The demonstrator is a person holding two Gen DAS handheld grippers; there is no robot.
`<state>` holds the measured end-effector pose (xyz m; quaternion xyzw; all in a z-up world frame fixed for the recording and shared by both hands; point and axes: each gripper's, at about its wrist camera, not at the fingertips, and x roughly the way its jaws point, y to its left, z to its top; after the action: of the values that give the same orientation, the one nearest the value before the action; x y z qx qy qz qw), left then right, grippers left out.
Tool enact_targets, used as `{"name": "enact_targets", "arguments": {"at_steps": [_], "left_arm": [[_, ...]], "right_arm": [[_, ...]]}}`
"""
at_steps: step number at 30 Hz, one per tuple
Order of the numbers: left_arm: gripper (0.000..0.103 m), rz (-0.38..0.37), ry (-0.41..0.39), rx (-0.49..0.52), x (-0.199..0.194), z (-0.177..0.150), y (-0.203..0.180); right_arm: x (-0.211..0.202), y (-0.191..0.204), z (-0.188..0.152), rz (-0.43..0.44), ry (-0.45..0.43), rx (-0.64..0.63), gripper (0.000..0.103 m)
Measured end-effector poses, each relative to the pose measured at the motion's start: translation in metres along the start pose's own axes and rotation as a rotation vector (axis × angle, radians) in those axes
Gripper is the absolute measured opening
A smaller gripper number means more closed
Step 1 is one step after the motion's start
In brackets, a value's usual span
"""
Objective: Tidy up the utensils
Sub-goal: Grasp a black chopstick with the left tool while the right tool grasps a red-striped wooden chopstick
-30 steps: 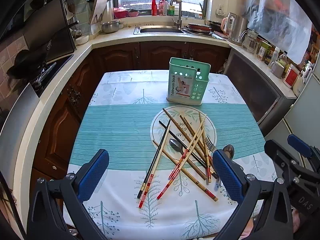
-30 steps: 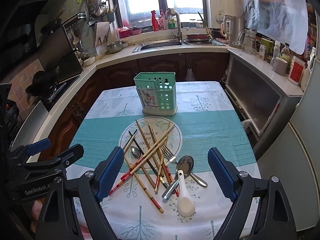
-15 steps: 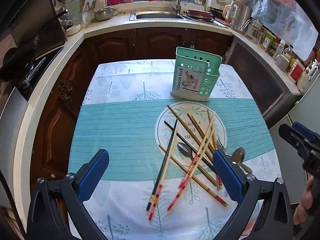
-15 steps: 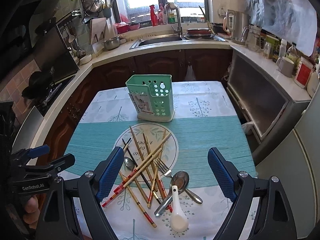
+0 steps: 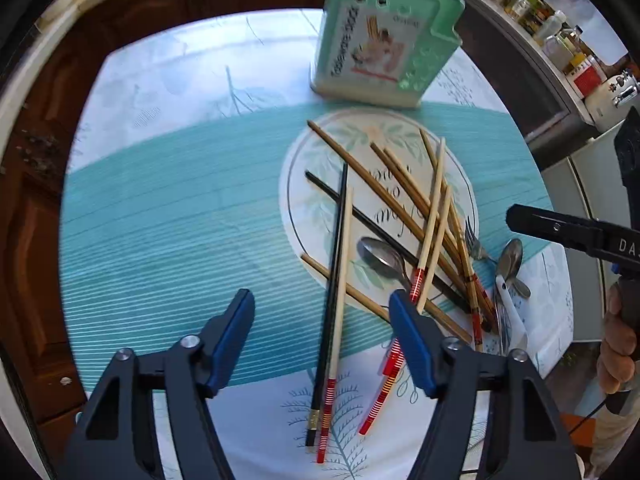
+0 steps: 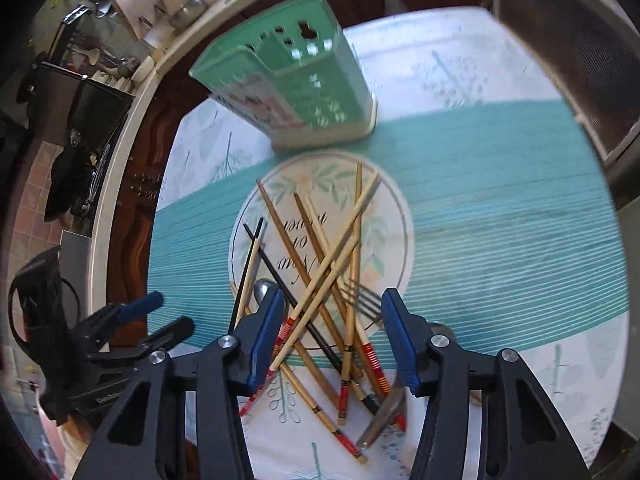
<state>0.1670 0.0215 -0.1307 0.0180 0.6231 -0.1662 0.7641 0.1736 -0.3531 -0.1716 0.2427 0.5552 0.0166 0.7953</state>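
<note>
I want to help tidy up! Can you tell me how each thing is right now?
Left tool: closing, pads not yet pressing the chopsticks between them.
Right tool: closing over the pile, gripping nothing yet.
Green holder: upright; inside hidden.
Chopsticks: lying crisscrossed on the tablecloth.
Fork: flat under the chopsticks.
White spoon: lying flat.

mint-green caddy [image 5: 384, 36], teal-striped tablecloth [image 5: 180, 220] with tree prints, red-banded pale chopsticks [image 5: 340, 300], black chopsticks [image 5: 332, 280]

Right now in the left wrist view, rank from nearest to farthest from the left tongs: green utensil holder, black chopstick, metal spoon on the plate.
1. black chopstick, lying between the left tongs, whose jaws are closing.
2. metal spoon, just beyond, to the right.
3. green utensil holder, at the table's far end.
</note>
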Motion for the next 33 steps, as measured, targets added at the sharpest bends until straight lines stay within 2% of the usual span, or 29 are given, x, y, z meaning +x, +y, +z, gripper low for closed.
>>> {"name": "enact_targets", "arguments": {"at_steps": [1,3,5,9,11,14,20,23,28,33], "left_arm": [[0.056,-0.009,0.02,0.0,0.007,0.001,0.001],[0.04,-0.014,0.051,-0.005,0.017,0.002,0.003],[0.037,-0.024,0.068,-0.005,0.024,0.004,0.003],[0.034,-0.034,0.09,0.009,0.037,0.005,-0.002],[0.033,-0.028,0.099,0.022,0.039,0.005,-0.005],[0.033,-0.017,0.101,0.033,0.043,0.007,-0.009],[0.032,-0.016,0.095,0.026,0.052,0.023,-0.011],[0.026,-0.022,0.104,0.027,0.058,0.028,-0.014],[0.02,-0.03,0.119,0.03,0.066,0.034,-0.019],[0.016,-0.032,0.119,0.029,0.076,0.041,-0.026]], "right_arm": [[0.006,-0.001,0.001,0.018,0.017,0.013,0.045],[0.016,-0.002,0.002,0.052,0.05,0.033,0.043],[0.025,-0.001,0.002,0.076,0.064,0.039,0.042],[0.045,0.006,-0.003,0.107,0.105,0.053,0.04],[0.051,0.009,-0.006,0.101,0.122,0.062,0.032],[0.061,0.01,-0.009,0.1,0.142,0.094,0.029],[0.091,0.006,-0.009,0.1,0.163,0.17,0.025],[0.102,0.004,-0.005,0.107,0.17,0.198,0.019],[0.115,0.005,-0.003,0.12,0.187,0.229,0.018],[0.12,0.01,0.0,0.088,0.184,0.225,0.016]]}}
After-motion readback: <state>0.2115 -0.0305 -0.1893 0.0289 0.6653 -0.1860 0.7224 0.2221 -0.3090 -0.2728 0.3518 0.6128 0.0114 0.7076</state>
